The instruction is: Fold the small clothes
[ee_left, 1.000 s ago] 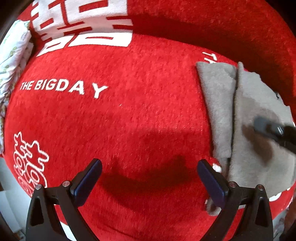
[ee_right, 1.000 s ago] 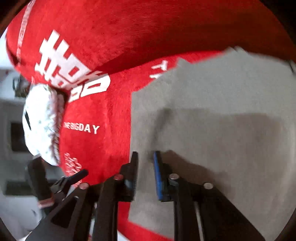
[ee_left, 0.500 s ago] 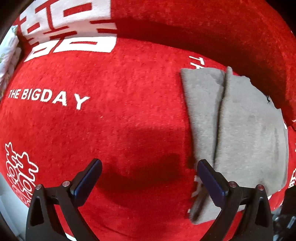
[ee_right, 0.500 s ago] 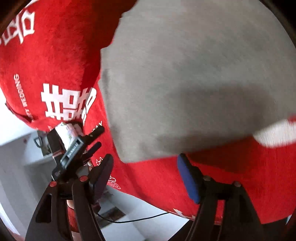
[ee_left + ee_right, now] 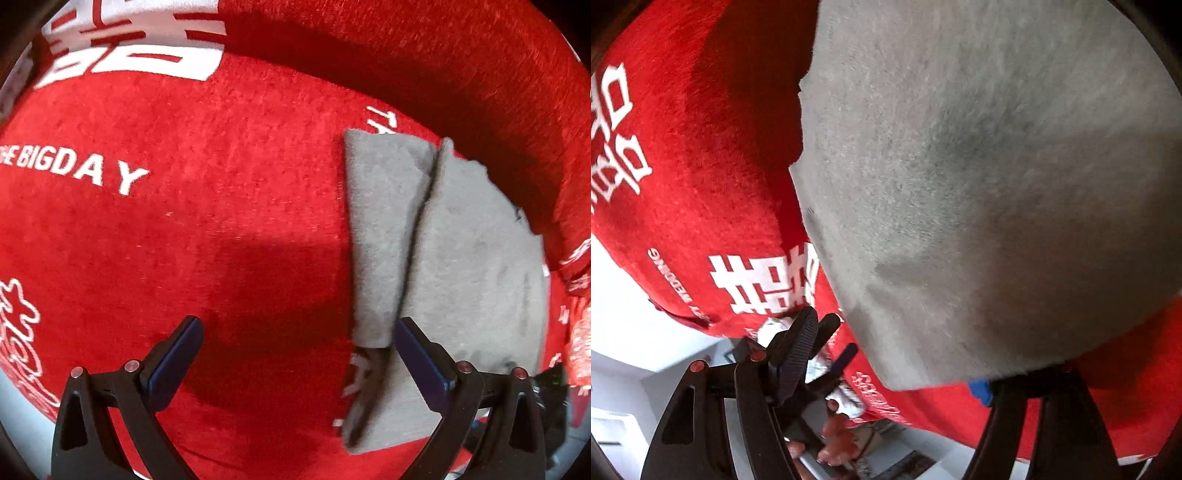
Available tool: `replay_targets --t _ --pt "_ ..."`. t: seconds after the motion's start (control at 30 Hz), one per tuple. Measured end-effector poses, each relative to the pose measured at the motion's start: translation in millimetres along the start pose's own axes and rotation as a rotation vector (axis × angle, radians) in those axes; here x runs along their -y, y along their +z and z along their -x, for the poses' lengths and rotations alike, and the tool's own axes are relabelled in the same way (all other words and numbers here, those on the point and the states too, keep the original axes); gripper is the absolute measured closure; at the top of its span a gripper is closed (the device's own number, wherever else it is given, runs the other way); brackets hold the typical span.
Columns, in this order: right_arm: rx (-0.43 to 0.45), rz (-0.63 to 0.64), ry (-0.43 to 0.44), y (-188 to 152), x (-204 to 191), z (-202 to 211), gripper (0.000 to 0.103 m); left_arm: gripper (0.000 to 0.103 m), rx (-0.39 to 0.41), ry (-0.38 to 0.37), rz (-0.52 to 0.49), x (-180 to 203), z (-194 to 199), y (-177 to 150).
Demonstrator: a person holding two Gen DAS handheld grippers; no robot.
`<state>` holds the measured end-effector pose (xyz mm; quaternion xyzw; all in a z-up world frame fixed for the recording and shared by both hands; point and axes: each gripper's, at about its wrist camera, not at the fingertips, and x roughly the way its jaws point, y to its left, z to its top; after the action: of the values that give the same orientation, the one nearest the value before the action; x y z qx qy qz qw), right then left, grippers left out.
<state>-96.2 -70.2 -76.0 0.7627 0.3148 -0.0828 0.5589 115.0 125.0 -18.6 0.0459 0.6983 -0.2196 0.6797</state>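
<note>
The right gripper (image 5: 894, 363) has swung to the near edge of the grey cloth (image 5: 461, 266) folded on the red cover (image 5: 221, 221), jaws closing around its hem, apparently to lift it, while the left gripper (image 5: 295, 354) hovers spread and empty.

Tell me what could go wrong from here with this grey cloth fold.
1. The right gripper is closing at the near edge of the grey cloth; it might pinch the red cover along with it.
2. The narrower flap lies loose beside the main panel, so dragging could undo it.
3. The left gripper is open over bare cover, not pinning anything.
</note>
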Motion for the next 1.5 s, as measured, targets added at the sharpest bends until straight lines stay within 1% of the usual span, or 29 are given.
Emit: replay_targets --t 0.03,0.07,0.1,0.13,0.23,0.33,0.4,0.43,0.57,0.63,0.7,0.73,0.77,0.8,0.83,0.9,0.97,1.03,1.07,1.1,1.13,1.2,1.23,1.27,1.3,1.33,1.4,1.47,1.5 --pt "-0.009 -0.02 0.014 1.8 1.1 -2.0 0.055 0.0 -0.003 -0.023 0.002 0.2 -0.2 1.3" --pt "-0.015 -0.025 0.02 3.4 0.5 -2.2 0.078 0.0 -0.008 -0.057 0.003 0.8 -0.1 3.2" --pt "-0.021 -0.021 0.032 4.9 -0.6 0.7 0.089 0.0 -0.021 -0.113 0.004 0.8 -1.1 6.2" --pt "-0.025 0.001 0.058 6.4 -5.0 5.1 0.092 0.0 -0.033 -0.148 0.006 1.4 -3.7 9.1" --pt "-0.037 0.1 0.09 8.2 -27.8 15.5 0.093 0.0 -0.082 -0.255 0.012 7.3 -12.7 16.7" --pt "-0.06 0.194 0.098 6.6 -50.7 24.6 0.093 0.0 -0.124 -0.356 0.002 19.8 -21.3 24.2" --pt "-0.072 0.226 0.096 4.0 -58.2 26.6 0.093 0.0 -0.153 -0.401 -0.002 30.5 -29.3 29.0" --pt "-0.083 0.241 0.095 2.2 -60.4 26.8 0.093 0.0 -0.162 -0.411 -0.007 37.4 -32.9 32.4" --pt "-0.111 0.264 0.06 -4.6 -57.6 23.1 0.093 0.0 -0.157 -0.415 -0.06 74.3 -36.3 41.1" --pt "-0.133 0.271 0.017 -8.5 -49.7 20.1 0.093 0.0 -0.139 -0.38 -0.107 97.2 -35.5 45.9" --pt "-0.164 0.292 -0.055 -12.5 -44.2 18.7 0.093 0.001 -0.13 -0.313 -0.153 110.0 -36.5 44.4" --pt "-0.186 0.31 -0.106 -14.3 -41.5 19.3 0.092 0.001 -0.131 -0.291 -0.166 109.2 -36.9 44.7" --pt "-0.204 0.328 -0.165 -15.7 -40.0 21.3 0.088 0.003 -0.131 -0.268 -0.178 112.5 -39.3 43.8" --pt "-0.22 0.355 -0.235 -16.4 -39.8 25.6 0.088 0.01 -0.131 -0.241 -0.192 114.3 -41.2 42.2" --pt "-0.229 0.379 -0.273 -16.1 -41.2 30.2 0.088 0.013 -0.132 -0.21 -0.212 116.2 -42.9 40.3" --pt "-0.219 0.431 -0.304 -13.2 -48.6 43.7 0.088 0.019 -0.12 -0.18 -0.25 116.1 -40.1 35.3" --pt "-0.168 0.496 -0.334 -3.8 -62.5 59.9 0.086 0.026 -0.116 -0.147 -0.276 118.7 -39.5 33.4" --pt "-0.096 0.55 -0.358 9.9 -76.1 71.1 0.086 0.032 -0.107 -0.117 -0.29 121.1 -39.9 31.9" --pt "-0.061 0.572 -0.374 19.0 -82.7 72.7 0.087 0.041 -0.096 -0.096 -0.295 122.0 -39.0 31.6" --pt "-0.035 0.589 -0.399 27.4 -87.5 72.0 0.091 0.049 -0.089 -0.08 -0.299 121.8 -39.0 31.4" --pt "-0.006 0.615 -0.432 40.9 -92.1 69.4 0.092 0.052 -0.081 -0.073 -0.299 122.1 -38.4 31.3" --pt "-0.002 0.642 -0.493 56.0 -91.5 56.9 0.093 0.074 -0.059 -0.067 -0.295 115.4 -33.2 32.3" --pt "-0.038 0.619 -0.517 67.0 -83.6 47.9 0.094 0.081 -0.053 -0.06 -0.297 113.4 -30.4 32.6" --pt "-0.052 0.607 -0.499 70.2 -79.5 44.3 0.096 0.088 -0.05 -0.063 -0.296 111.0 -27.7 32.3" --pt "-0.051 0.602 -0.467 71.9 -78.6 44.1 0.096 0.088 -0.045 -0.075 -0.28 106.4 -21.7 33.9" --pt "-0.056 0.607 -0.46 72.7 -79.9 44.4 0.096 0.088 -0.038 -0.115 -0.256 104.4 -13.5 34.8" --pt "-0.069 0.617 -0.424 71.8 -76.8 52.1 0.096 0.088 -0.009 -0.223 -0.236 110.2 8.4 34.1" --pt "-0.088 0.589 -0.381 75.3 -67.5 61.9 0.096 0.088 0.01 -0.276 -0.248 123.8 23.2 32.2" --pt "-0.094 0.572 -0.357 76.7 -64.0 66.7 0.095 0.088 0.018 -0.306 -0.265 138.4 31.3 30.3"
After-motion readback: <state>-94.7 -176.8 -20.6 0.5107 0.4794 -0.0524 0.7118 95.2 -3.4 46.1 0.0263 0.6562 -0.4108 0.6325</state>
